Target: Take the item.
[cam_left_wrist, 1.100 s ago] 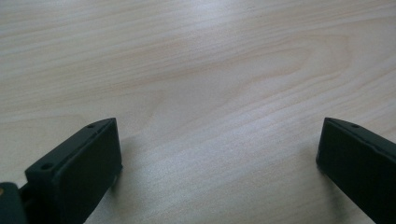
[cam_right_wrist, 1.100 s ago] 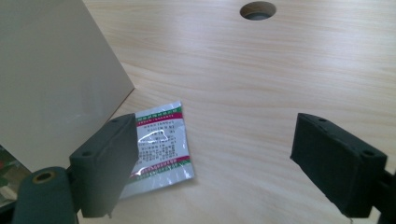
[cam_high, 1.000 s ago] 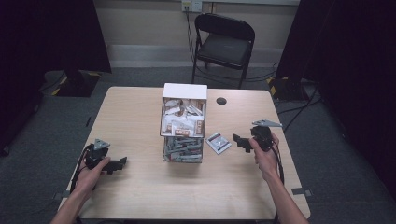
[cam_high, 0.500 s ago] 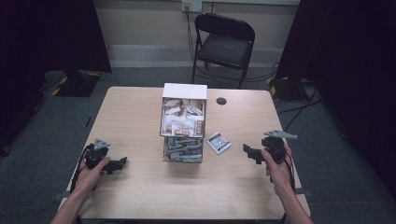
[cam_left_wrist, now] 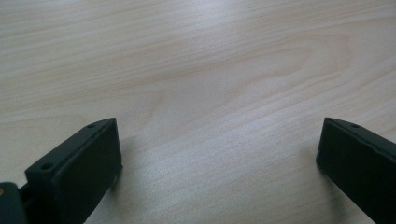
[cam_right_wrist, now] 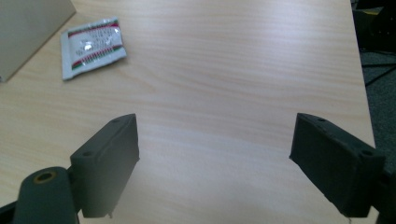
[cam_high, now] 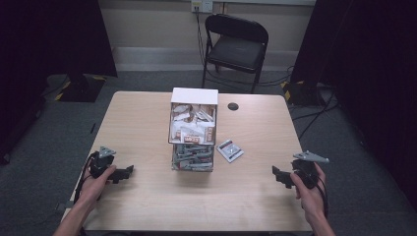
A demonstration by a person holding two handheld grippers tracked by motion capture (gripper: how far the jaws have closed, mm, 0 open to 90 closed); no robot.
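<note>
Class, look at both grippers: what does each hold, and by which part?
Nothing. The left gripper and right gripper both have open, empty jaws above the table.

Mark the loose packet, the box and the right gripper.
packet (cam_right_wrist: pixel 92 45): right gripper view, middle of its face.
box (cam_high: pixel 194 96): high view, white top flap.
right gripper (cam_high: pixel 279 176): high view, midway between the tips of its jaws.

The left black two-jaw handheld gripper (cam_high: pixel 129 171) has a grey three-cornered plate on top and a dark cable looping beside its body. Its blocky matte jaws carry small round screw holes on their upper faces. The right black two-jaw handheld gripper (cam_high: pixel 276 174) has the same grey plate and blocky jaws, with a brass-ringed hole near one jaw's base. Both forearms are bare, without sleeves.
</note>
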